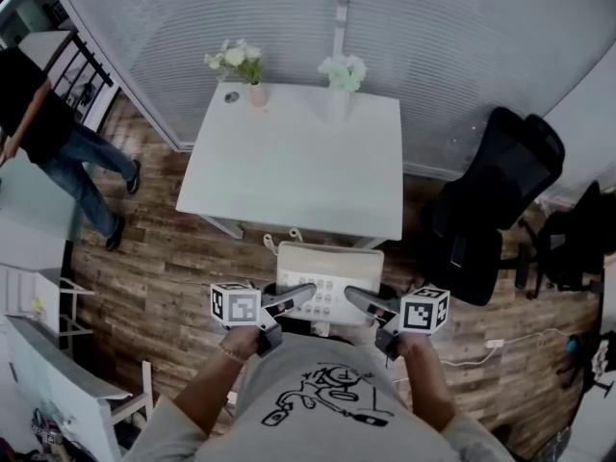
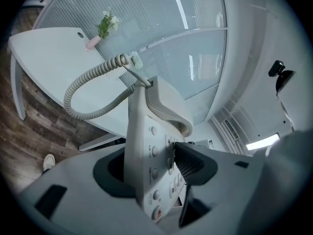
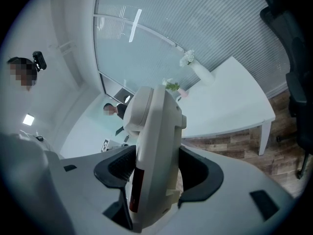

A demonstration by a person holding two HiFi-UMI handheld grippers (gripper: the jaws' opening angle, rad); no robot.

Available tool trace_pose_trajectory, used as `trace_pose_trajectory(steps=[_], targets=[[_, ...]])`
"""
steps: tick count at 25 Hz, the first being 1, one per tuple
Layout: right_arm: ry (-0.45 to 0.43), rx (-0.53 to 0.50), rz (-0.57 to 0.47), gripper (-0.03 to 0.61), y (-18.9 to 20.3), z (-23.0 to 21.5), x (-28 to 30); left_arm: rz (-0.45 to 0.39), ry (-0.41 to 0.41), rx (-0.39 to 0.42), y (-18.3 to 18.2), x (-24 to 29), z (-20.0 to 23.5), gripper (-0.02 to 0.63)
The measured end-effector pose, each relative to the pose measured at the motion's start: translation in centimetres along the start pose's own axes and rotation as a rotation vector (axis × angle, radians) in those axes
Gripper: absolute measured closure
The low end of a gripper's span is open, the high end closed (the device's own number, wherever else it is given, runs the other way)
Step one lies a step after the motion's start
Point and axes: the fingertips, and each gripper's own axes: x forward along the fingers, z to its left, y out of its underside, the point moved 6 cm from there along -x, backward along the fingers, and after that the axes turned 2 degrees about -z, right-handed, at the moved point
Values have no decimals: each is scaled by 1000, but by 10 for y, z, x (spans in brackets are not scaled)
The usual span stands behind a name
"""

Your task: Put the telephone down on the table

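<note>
A beige desk telephone (image 1: 330, 275) hangs in the air in front of me, short of the near edge of the white table (image 1: 298, 166). My left gripper (image 1: 300, 295) is shut on its left side and my right gripper (image 1: 360, 299) on its right side. In the left gripper view the keypad face of the telephone (image 2: 149, 146) stands between the jaws of the left gripper (image 2: 156, 168), the handset (image 2: 166, 106) rests on top and the coiled cord (image 2: 83, 89) loops to the left. The right gripper view has the right gripper (image 3: 156, 173) clamped across the telephone's (image 3: 159, 131) side edge.
Two vases of flowers (image 1: 245, 65) (image 1: 342, 75) stand at the table's far edge. A black office chair (image 1: 496, 200) is to the table's right. A person (image 1: 58, 133) walks at the far left. White furniture (image 1: 48, 373) stands at the lower left, and a cable (image 1: 491, 346) lies on the wood floor.
</note>
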Motion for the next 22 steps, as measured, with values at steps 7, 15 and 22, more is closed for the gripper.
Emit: trace_pose_trajectory(steps=[7,15,22], targets=[[11,9,-7,293,-29,-7,27,6,14,-3,-39,5,18,373],[22,16,-18,293,-61,-9,65,24,20,-10,-85,3,39,373],[36,27,-30,293,-84,-12,95,38,33,-1,-125,0,57,373]])
